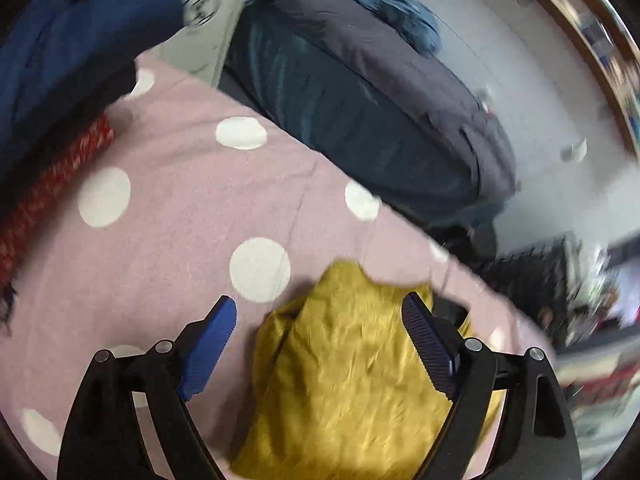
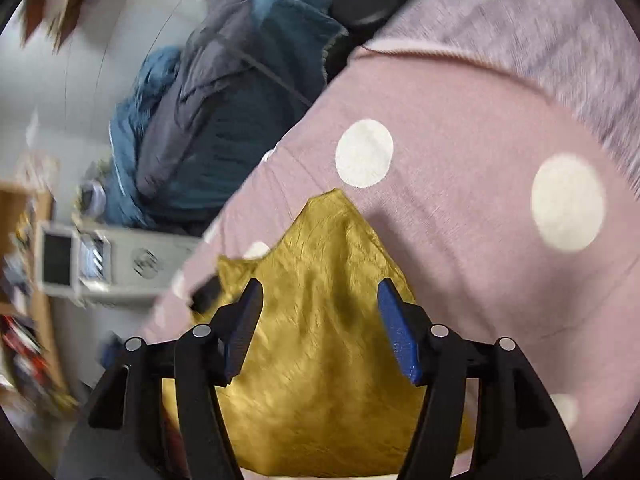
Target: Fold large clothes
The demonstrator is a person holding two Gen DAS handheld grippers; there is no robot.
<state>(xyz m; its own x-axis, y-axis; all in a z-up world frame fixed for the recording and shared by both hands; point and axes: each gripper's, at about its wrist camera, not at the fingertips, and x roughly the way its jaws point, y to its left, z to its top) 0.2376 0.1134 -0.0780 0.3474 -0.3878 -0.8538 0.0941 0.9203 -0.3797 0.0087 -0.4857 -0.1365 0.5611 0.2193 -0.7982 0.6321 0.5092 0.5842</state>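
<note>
Left gripper point(image 1: 320, 320) and right gripper point(image 2: 320, 304) gape empty above mustard garment point(image 2: 320, 340); best lift clear before smoothing fold

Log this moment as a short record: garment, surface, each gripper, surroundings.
garment: mustard-yellow crumpled cloth, lying loose on the bed cover
surface: pink blanket with white polka dots
left gripper: open, above the cloth, pads not pressing it
right gripper: open, above the same cloth, nothing gripped
beside the bed: dark blue-grey bedding heap on a pale floor
left edge: navy fabric and red knit
</note>
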